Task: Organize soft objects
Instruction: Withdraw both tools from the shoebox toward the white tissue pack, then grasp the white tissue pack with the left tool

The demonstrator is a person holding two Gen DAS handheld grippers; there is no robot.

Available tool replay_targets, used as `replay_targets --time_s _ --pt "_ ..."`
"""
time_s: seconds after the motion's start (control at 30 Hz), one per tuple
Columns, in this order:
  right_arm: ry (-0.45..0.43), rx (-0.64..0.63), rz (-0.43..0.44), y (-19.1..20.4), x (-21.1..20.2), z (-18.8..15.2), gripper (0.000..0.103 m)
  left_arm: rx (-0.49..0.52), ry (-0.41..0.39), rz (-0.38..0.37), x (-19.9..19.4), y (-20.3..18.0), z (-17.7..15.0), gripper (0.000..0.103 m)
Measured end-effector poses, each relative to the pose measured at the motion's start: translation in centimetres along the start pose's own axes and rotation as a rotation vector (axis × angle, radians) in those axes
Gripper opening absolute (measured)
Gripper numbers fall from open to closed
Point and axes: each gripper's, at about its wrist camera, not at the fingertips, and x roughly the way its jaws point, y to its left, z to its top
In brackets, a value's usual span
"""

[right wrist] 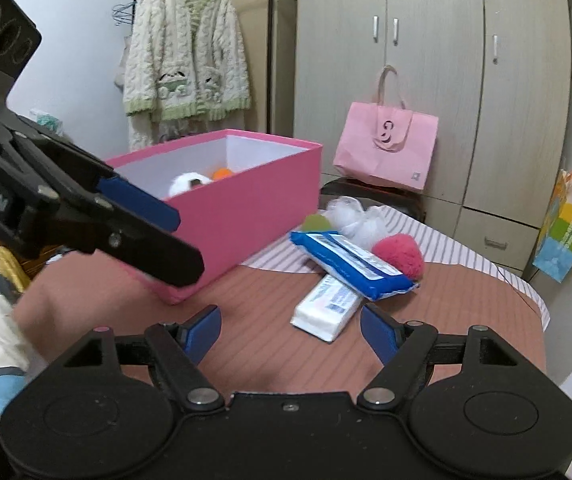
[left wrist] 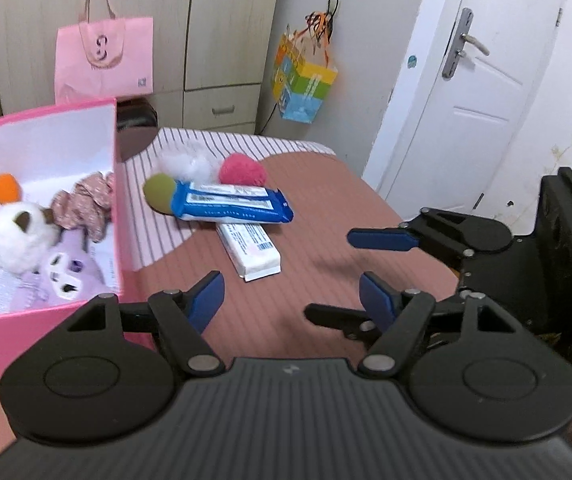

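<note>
A pink box (left wrist: 124, 240) (right wrist: 246, 216) on the bed holds a white plush toy (left wrist: 18, 236), an orange pom-pom (left wrist: 5, 188), a floral scrunchie (left wrist: 86, 204) and a purple pack (left wrist: 66, 276). On the bed lie a blue wipes pack (left wrist: 234, 202) (right wrist: 350, 260), a white tissue pack (left wrist: 254, 252) (right wrist: 326, 308), a green ball (left wrist: 158, 192) (right wrist: 314, 222), a pink ball (left wrist: 242, 170) (right wrist: 400, 258) and white fluff (left wrist: 190, 166) (right wrist: 354, 214). My left gripper (left wrist: 290, 300) is open and empty beside the box. My right gripper (right wrist: 290, 332) is open and empty, short of the tissue pack.
The bed (left wrist: 326, 208) has a brown and striped cover. A pink bag (left wrist: 104, 60) and a colourful bag (left wrist: 304, 84) stand at the wardrobe. A white door (left wrist: 466, 92) is at the right. A robe (right wrist: 186, 52) hangs on the wall.
</note>
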Motion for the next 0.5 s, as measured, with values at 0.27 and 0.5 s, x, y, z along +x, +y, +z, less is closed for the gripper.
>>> replay_targets --time_s 0.27,0.5 --pt "0.132 0.091 0.051 -2.4 5.6 -1.1 0.08 -0.003 -0.002 0.093 4.9 0.0 0.1 0.063" --pt "0.124 0.109 0.066 -2.9 8.5 -1.0 0.08 -0.081 0.027 0.108 8.3 1.0 1.1 0.054"
